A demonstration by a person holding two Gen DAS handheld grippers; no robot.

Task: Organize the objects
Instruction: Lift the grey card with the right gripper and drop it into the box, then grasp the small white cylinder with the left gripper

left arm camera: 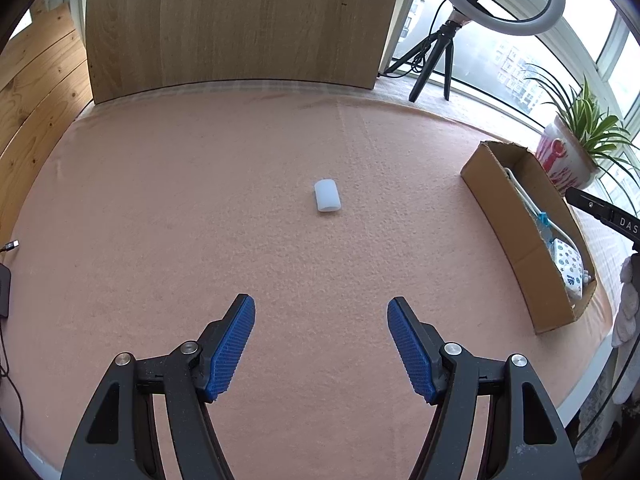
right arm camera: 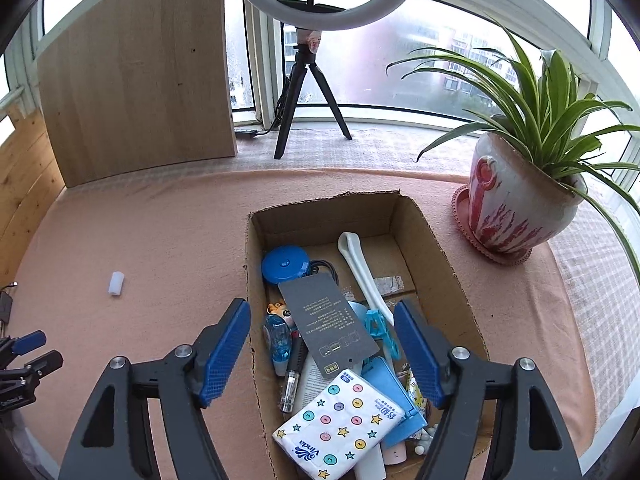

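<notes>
At the far left edge of the pink felt mat point(left arm camera: 200, 200), a dark cable with a small plug point(left arm camera: 10, 245) lies on the cloth, and wooden boards point(left arm camera: 240, 20) stand upright along the back edge. The left gripper point(left arm camera: 321, 336) hangs over the near part of the mat with its blue-padded jaws spread wide and nothing between them. Out past it, near the middle of the mat and well apart from everything else, a small white tube-shaped piece point(left arm camera: 327, 196) lies on its side — the only loose item on the cloth. Toward the right edge sits an open cardboard box point(right arm camera: 452, 264), its long side running from the near edge toward the back. The right gripper point(right arm camera: 322, 346) hovers above the near half of that box, jaws wide apart and gripping nothing. Under it, inside the box, lie a patterned Vinda tissue pack point(right arm camera: 340, 424) at the near end, a dark grey card point(right arm camera: 328, 320) tilted across the pile, a blue round case point(right arm camera: 285, 265) toward the back left corner and a long white handle-shaped tool point(right arm camera: 360, 268) along the right side — with smaller blue and clear bits wedged between. Beyond the box, at the back right corner, a potted spider plant point(right arm camera: 516, 204) stands on a pink saucer, and a ring light on a tripod point(right arm camera: 308, 92) stands at the window behind.
</notes>
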